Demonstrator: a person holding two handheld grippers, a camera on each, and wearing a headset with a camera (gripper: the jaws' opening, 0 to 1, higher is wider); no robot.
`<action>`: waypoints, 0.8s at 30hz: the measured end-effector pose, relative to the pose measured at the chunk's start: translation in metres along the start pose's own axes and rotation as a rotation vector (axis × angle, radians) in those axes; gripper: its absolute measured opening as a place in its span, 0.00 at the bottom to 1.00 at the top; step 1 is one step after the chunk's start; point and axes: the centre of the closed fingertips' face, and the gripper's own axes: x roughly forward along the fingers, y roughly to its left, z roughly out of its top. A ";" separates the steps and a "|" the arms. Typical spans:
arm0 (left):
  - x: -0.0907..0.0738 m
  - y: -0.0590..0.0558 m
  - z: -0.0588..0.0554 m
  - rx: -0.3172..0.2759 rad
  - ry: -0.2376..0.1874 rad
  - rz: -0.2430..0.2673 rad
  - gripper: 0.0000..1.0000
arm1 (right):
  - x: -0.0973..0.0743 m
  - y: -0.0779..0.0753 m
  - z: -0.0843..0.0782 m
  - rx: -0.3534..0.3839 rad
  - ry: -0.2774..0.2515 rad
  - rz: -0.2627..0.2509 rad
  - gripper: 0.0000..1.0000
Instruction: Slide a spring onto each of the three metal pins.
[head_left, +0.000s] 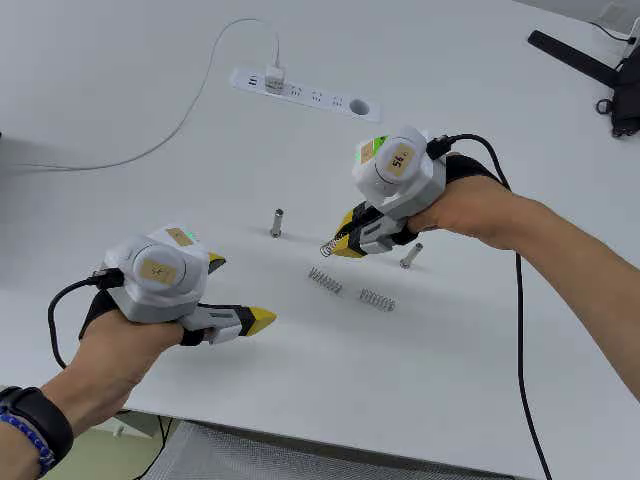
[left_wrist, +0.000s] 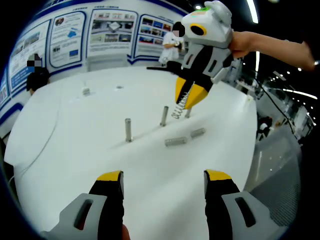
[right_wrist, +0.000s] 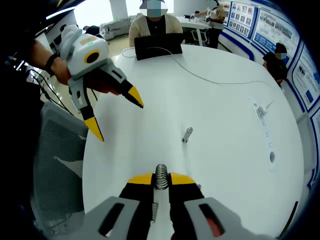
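Observation:
Two metal pins (head_left: 277, 222) (head_left: 410, 255) stand upright on the white table (head_left: 120, 200). The left gripper view has three pins in a row (left_wrist: 128, 129) (left_wrist: 164, 115) (left_wrist: 188, 112). My right gripper (head_left: 345, 245) (right_wrist: 161, 179) is shut on a spring (head_left: 327, 247) (right_wrist: 161, 175), held above the table between the pins; the spring sticks out past its yellow tips (left_wrist: 181, 107). Two more springs (head_left: 325, 281) (head_left: 377, 299) lie flat in front of the pins. My left gripper (head_left: 240, 290) (left_wrist: 162, 180) stands open and empty at the near left, apart from the pins.
A white power strip (head_left: 300, 92) with a plug and cable lies at the back. A black stand (head_left: 610, 75) sits at the far right. The table's front edge (head_left: 300, 435) runs just below my hands. People and a laptop (right_wrist: 157, 45) are across the room.

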 end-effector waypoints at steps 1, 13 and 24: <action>-0.001 0.001 0.000 -0.001 0.000 0.001 0.66 | 0.000 -0.001 0.001 -0.002 0.002 0.000 0.12; -0.004 0.004 -0.007 -0.025 0.007 0.010 0.70 | 0.006 -0.016 0.023 -0.031 0.016 0.006 0.12; -0.009 0.009 -0.003 -0.044 -0.006 0.026 0.71 | 0.017 -0.027 0.038 -0.058 0.032 0.021 0.12</action>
